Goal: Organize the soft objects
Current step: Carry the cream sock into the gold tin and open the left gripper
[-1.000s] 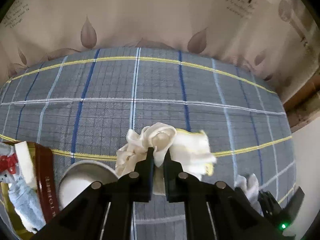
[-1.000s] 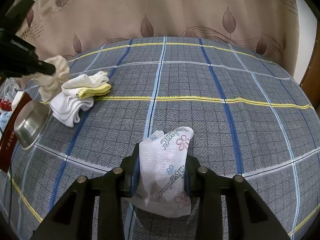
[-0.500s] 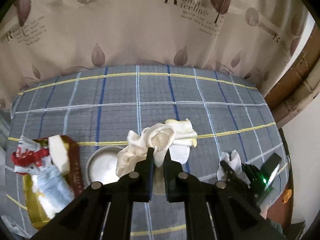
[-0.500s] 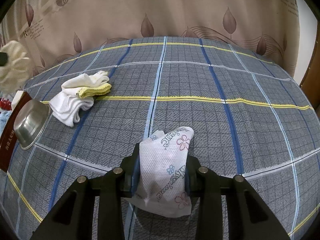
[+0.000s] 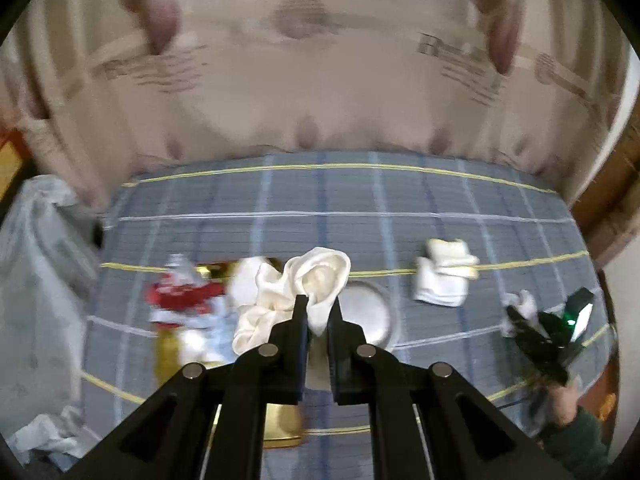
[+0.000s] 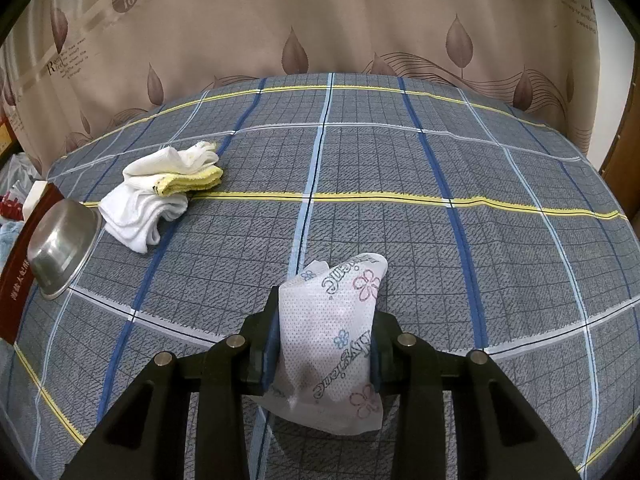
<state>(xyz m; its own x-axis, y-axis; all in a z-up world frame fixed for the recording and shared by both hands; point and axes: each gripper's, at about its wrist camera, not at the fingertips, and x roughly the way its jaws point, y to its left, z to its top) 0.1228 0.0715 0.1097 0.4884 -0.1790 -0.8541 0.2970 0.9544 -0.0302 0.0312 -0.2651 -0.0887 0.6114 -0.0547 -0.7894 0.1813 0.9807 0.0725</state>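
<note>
My left gripper (image 5: 318, 309) is shut on a cream ruffled cloth (image 5: 296, 284) and holds it in the air above the near edge of an open gold and red box (image 5: 280, 424). Red, white and pale blue soft items (image 5: 184, 300) lie in that box. My right gripper (image 6: 326, 320) is shut on a white wipes packet (image 6: 336, 340) printed with flowers, low over the plaid bedspread (image 6: 440, 160). A pile of white and yellow cloths (image 6: 160, 188) lies on the spread at the left.
A steel bowl (image 6: 64, 248) leans against the red box wall (image 6: 16, 292). A patterned curtain (image 6: 320, 20) hangs behind the bed. A clear plastic bag (image 5: 36, 240) and crumpled paper (image 5: 44, 436) sit beyond the bed's left side.
My left gripper has risen and swung left with the cream cloth, from over the cloth pile to above the box, leaving the right wrist view. The right gripper has stayed put.
</note>
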